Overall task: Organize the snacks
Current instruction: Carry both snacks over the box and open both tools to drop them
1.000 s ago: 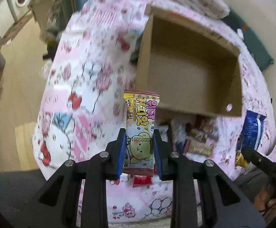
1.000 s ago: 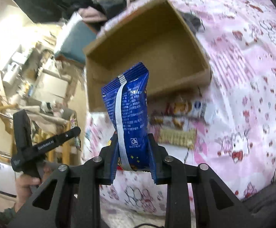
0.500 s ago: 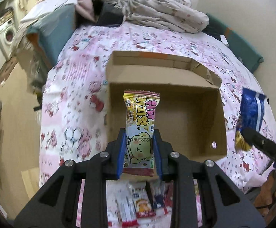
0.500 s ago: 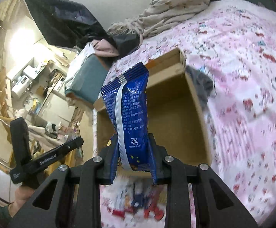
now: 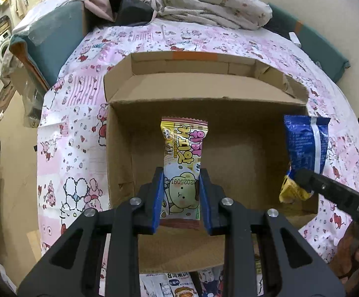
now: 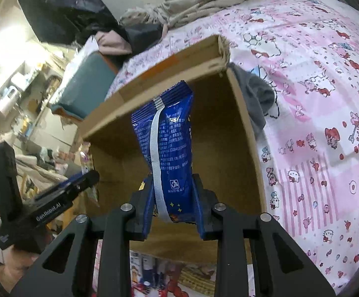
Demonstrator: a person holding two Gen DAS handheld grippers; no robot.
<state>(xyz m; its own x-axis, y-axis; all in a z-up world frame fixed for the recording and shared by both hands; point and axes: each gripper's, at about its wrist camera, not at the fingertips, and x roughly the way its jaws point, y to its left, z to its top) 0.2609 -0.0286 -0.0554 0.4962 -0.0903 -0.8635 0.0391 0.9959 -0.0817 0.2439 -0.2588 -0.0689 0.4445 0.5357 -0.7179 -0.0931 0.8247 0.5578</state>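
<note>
My left gripper point(image 5: 180, 193) is shut on a yellow and pink snack packet point(image 5: 183, 153) and holds it upright over the open cardboard box point(image 5: 120, 148). My right gripper point(image 6: 172, 205) is shut on a blue snack bag point(image 6: 167, 143), held upright over the box point(image 6: 243, 133) near its right wall. In the left wrist view the blue bag point(image 5: 305, 143) and the right gripper's finger point(image 5: 328, 190) show at the box's right side. The box interior looks bare where it shows.
The box lies on a bed with a pink patterned sheet point(image 5: 80, 113). Several loose snack packets point(image 5: 179, 284) lie on the sheet in front of the box. Crumpled blankets point(image 5: 204, 5) are piled at the far end. A grey cloth point(image 6: 256, 99) lies by the box's right wall.
Both grippers have moved forward from the loose snacks to over the box, each still holding its packet. The blue bag has come over the box's right side.
</note>
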